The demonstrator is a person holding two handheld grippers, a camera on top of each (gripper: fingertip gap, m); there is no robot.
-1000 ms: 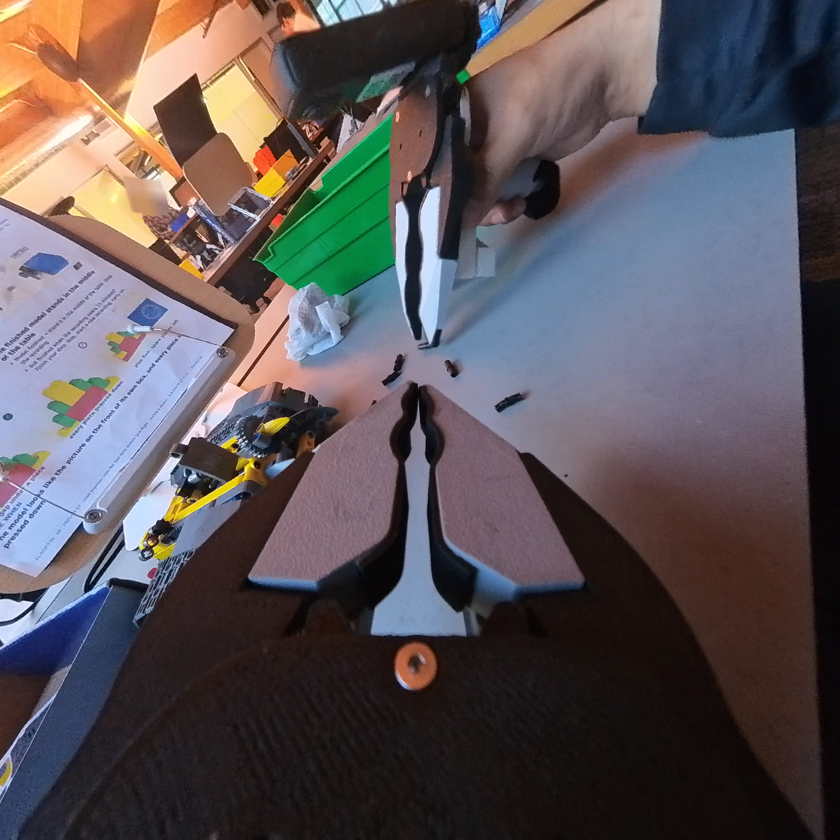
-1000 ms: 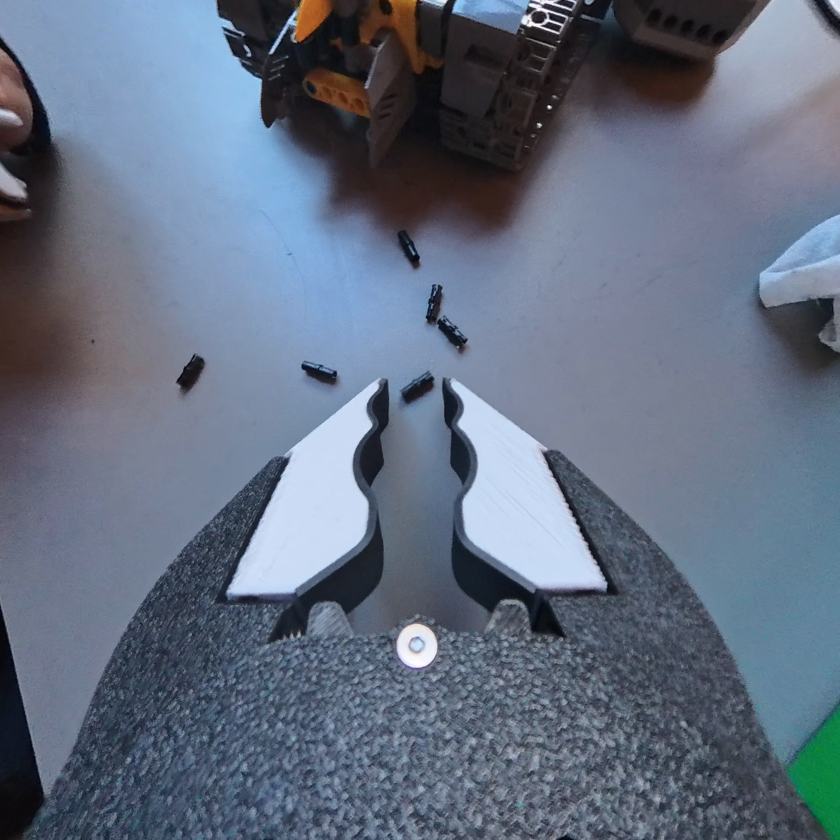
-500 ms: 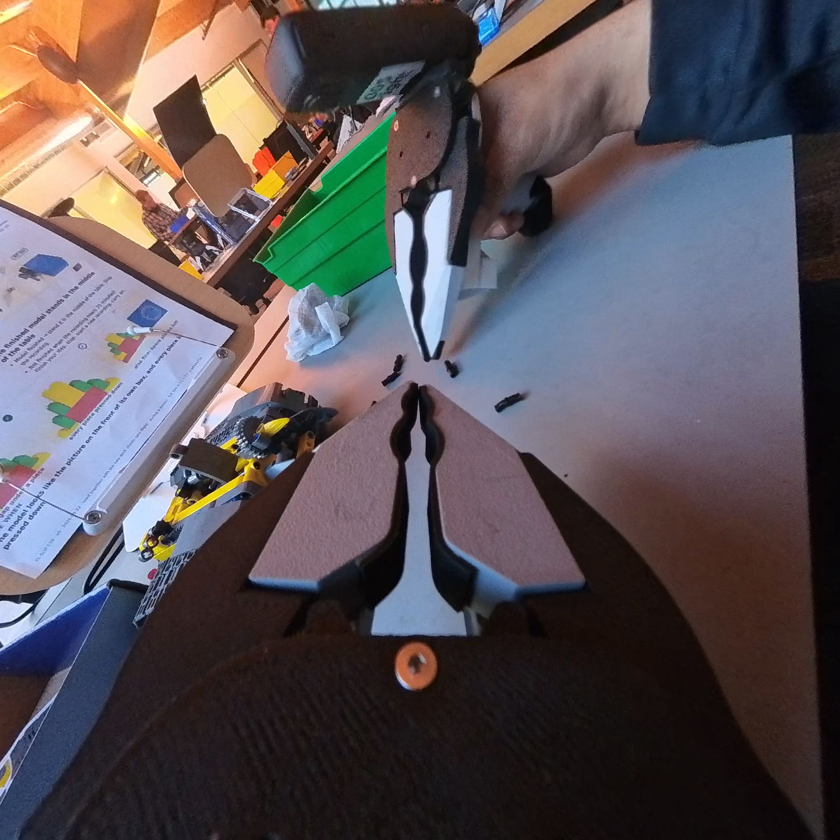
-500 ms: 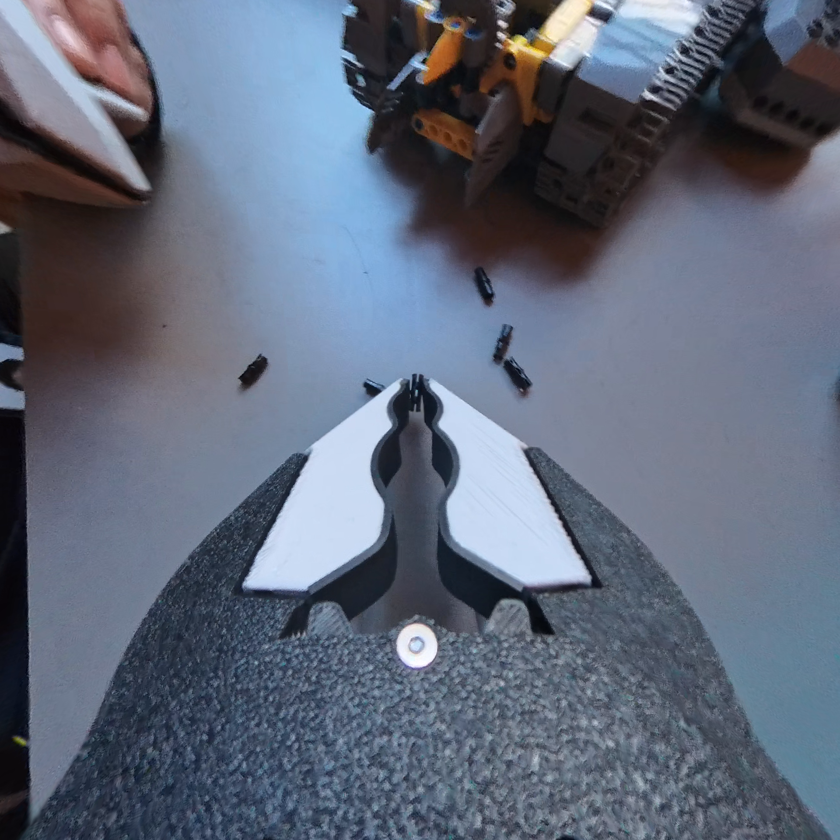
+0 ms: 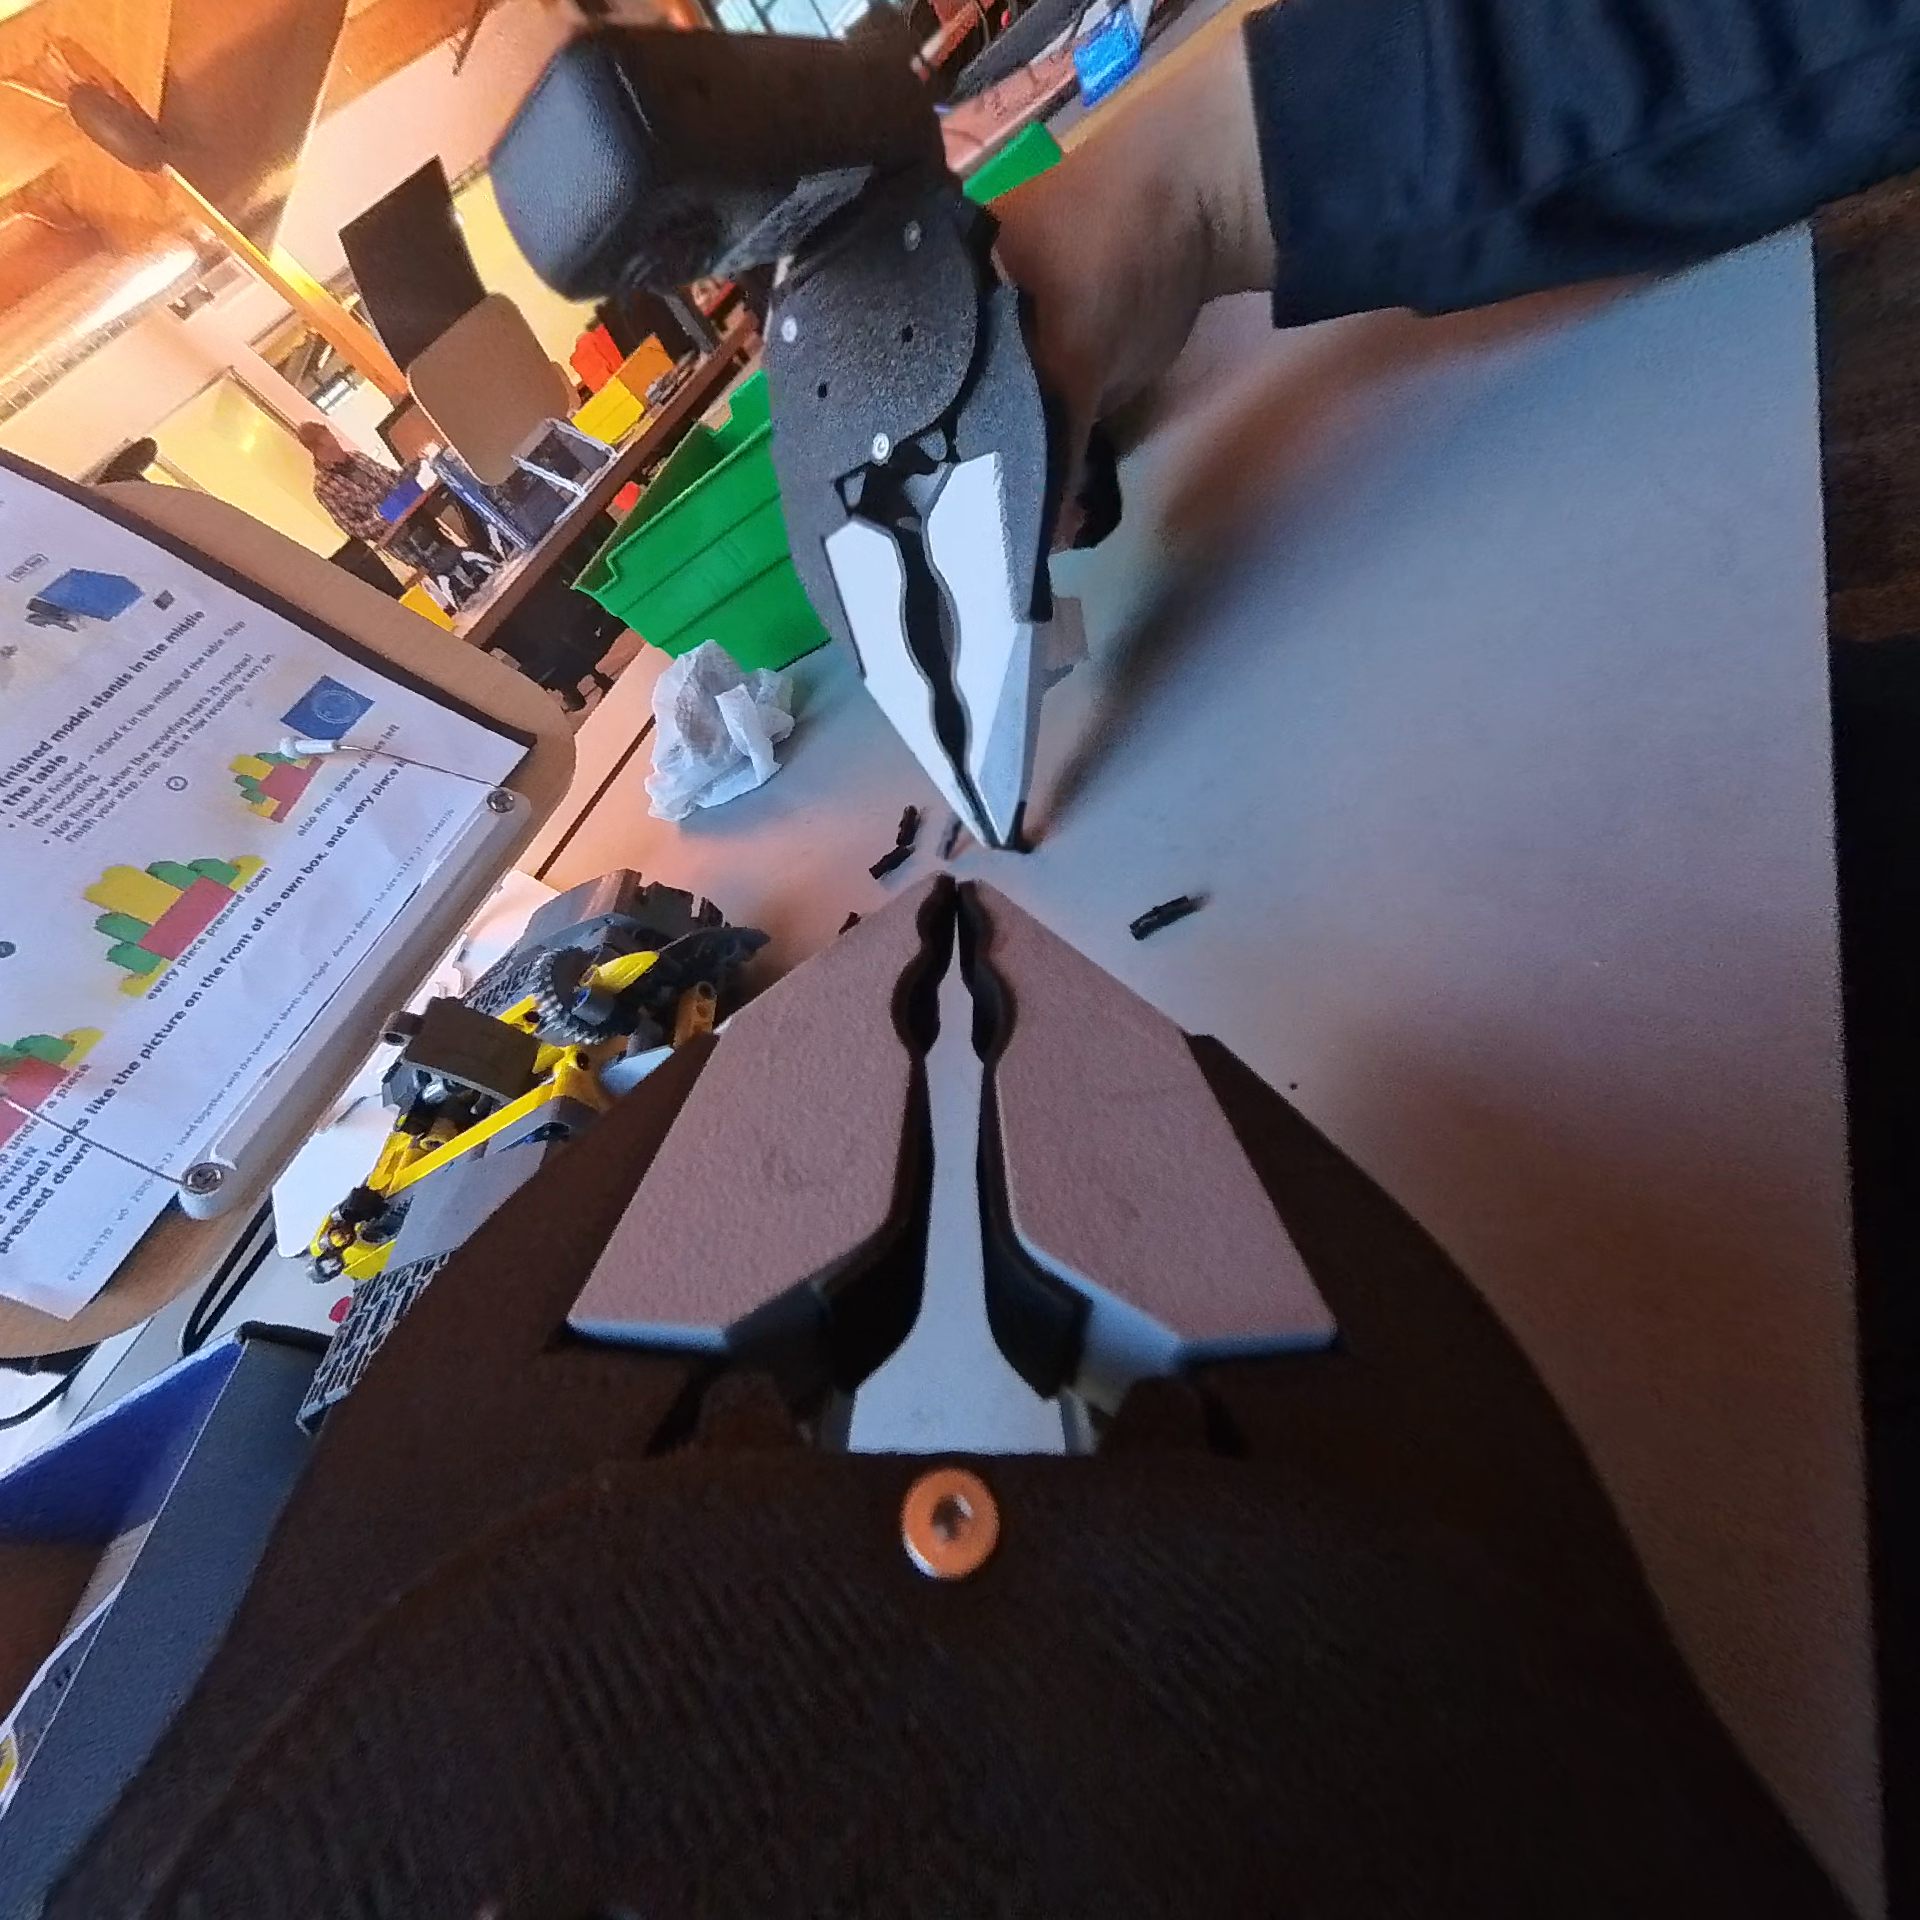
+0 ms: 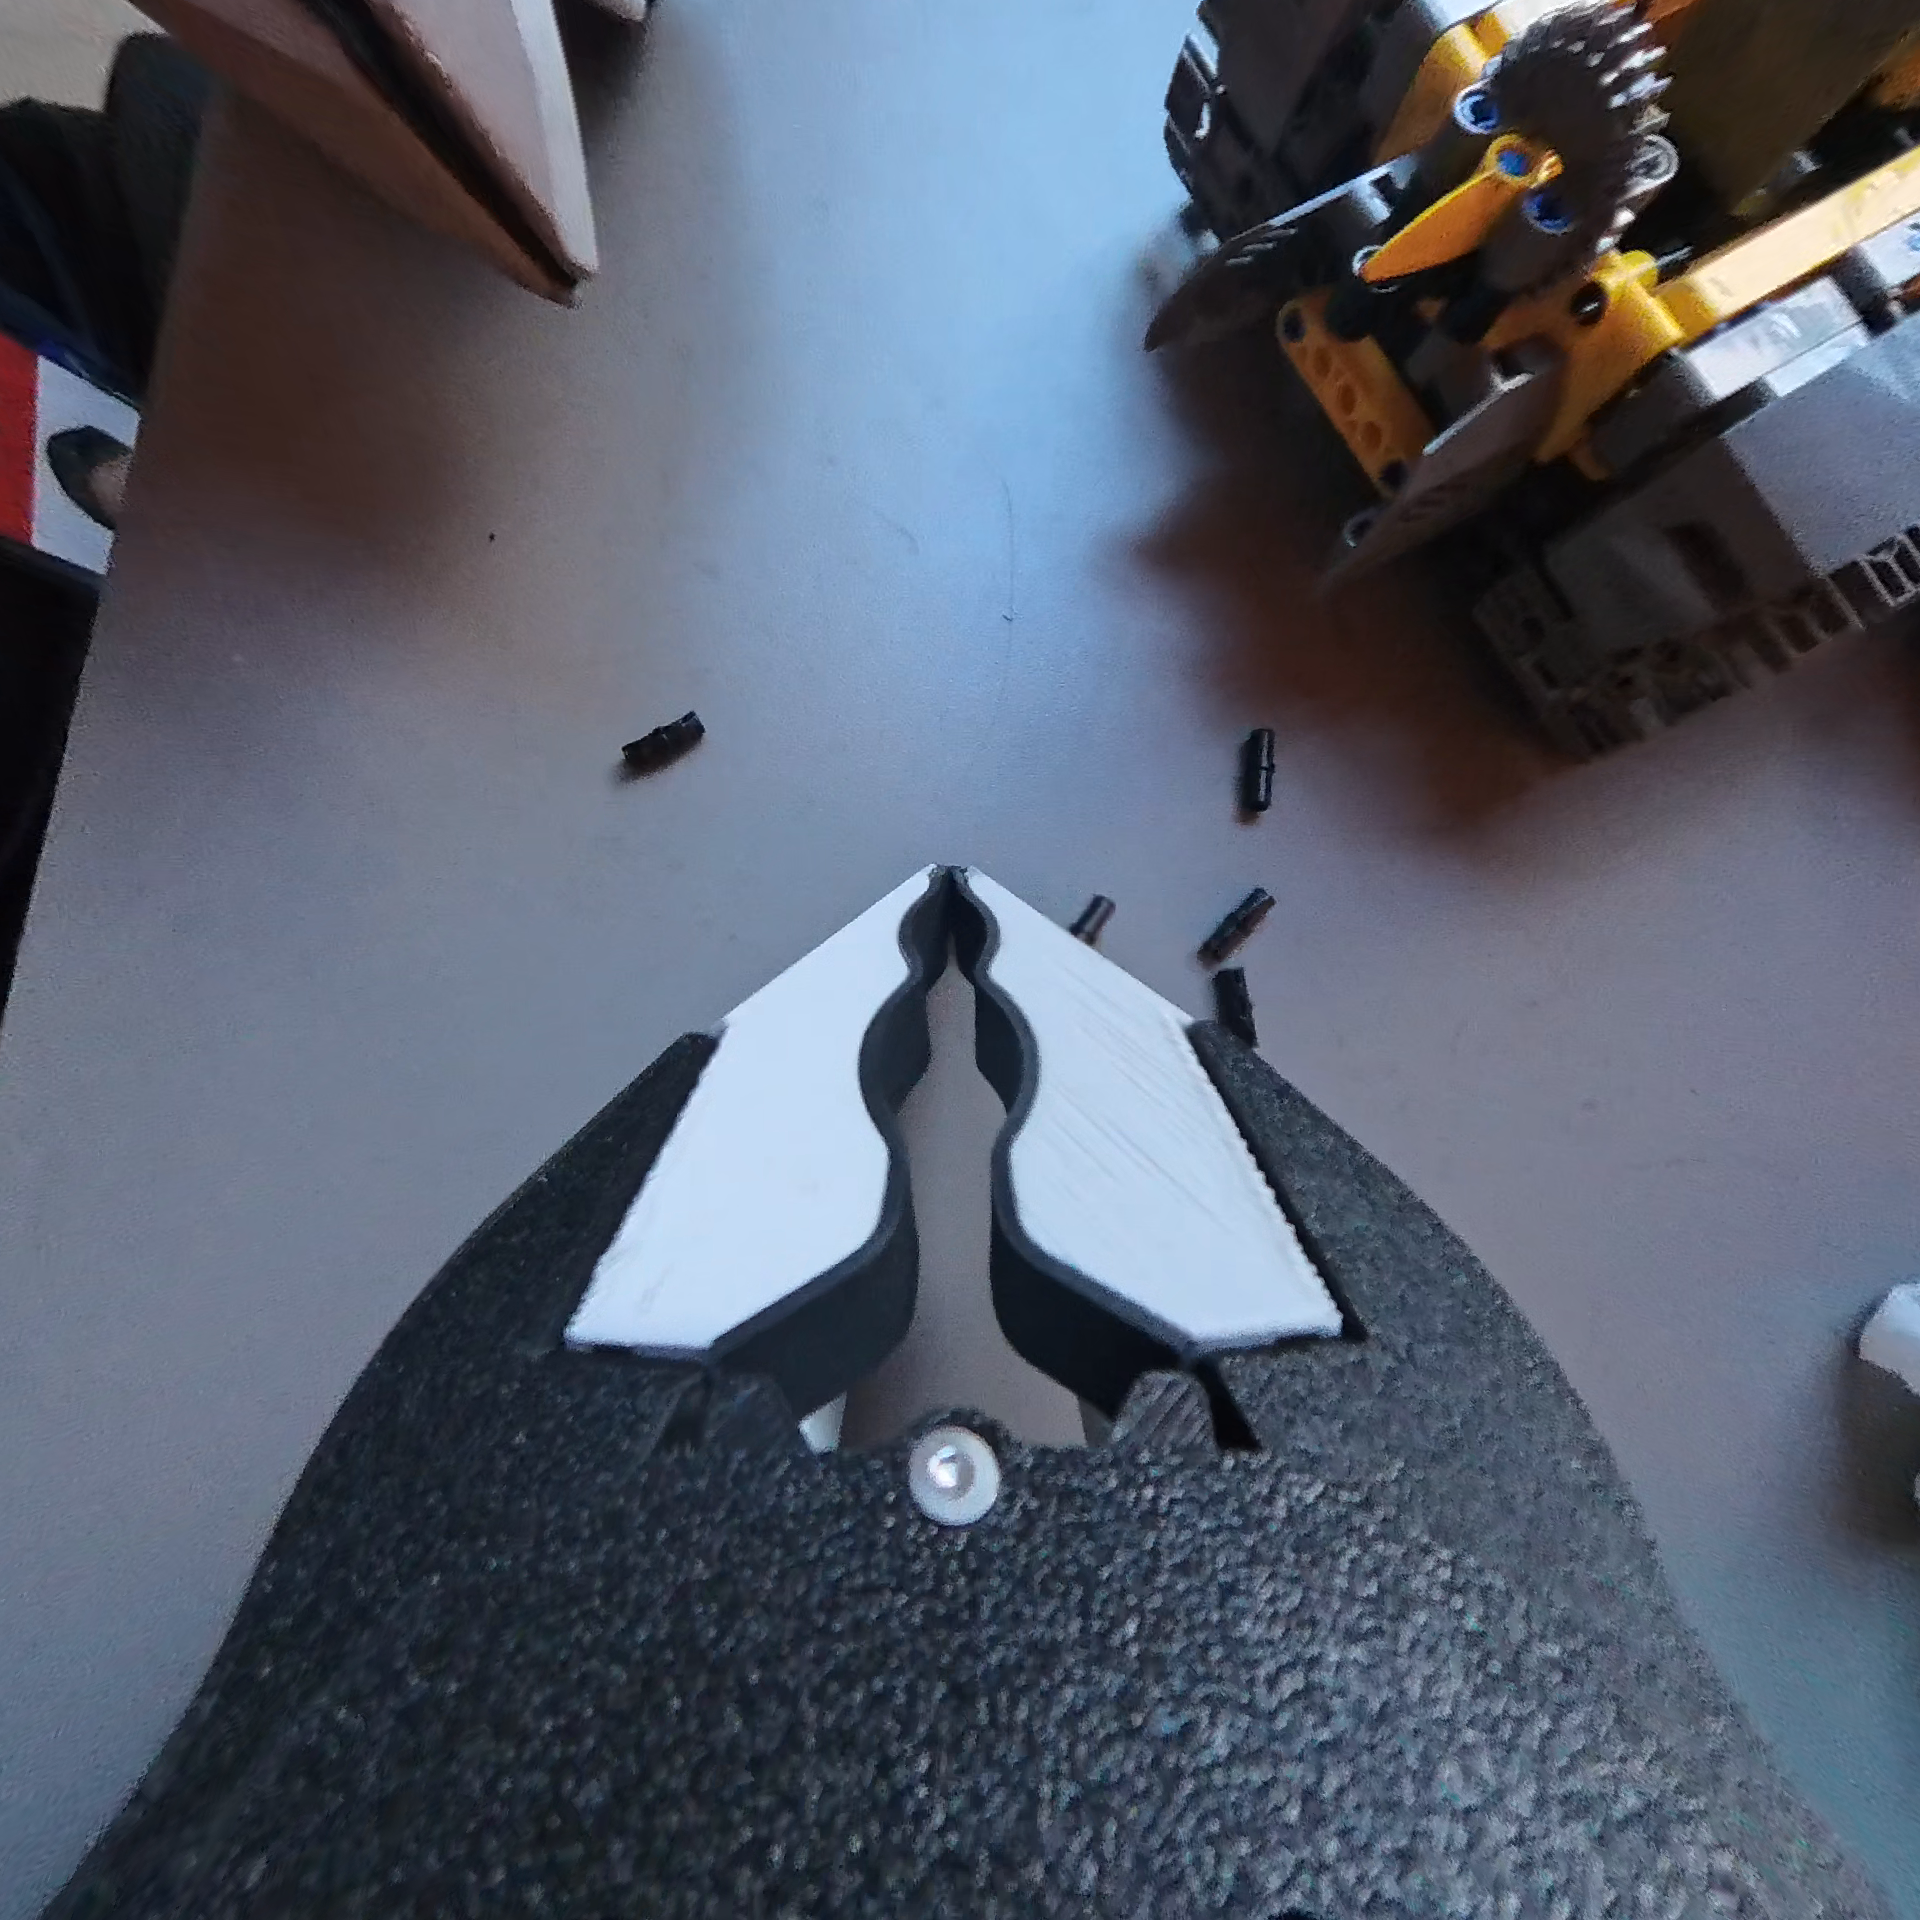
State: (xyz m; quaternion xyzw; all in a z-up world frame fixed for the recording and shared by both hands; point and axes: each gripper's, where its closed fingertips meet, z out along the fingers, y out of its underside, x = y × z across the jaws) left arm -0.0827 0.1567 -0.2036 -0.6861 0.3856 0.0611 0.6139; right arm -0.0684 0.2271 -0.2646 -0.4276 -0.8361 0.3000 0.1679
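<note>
Left wrist view: our left claw (image 5: 954, 891) is clenched on nothing, above the worktop (image 5: 1507, 831). The right claw (image 5: 1000, 831) at 12 o'clock touches down among pins.

Right wrist view: right claw (image 6: 951, 875) is clenched; whether it grips a pin, we cannot tell. Nearest pin (image 6: 1091, 914) lies at 3 o'clock, long axis toward 1; model (image 6: 1558, 364) at 2.

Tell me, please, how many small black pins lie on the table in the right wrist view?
5 pins: one alone at left; one near the brick model; three beside the fingers of the right gripper. A sixth may be hidden between those shut fingers.
</note>
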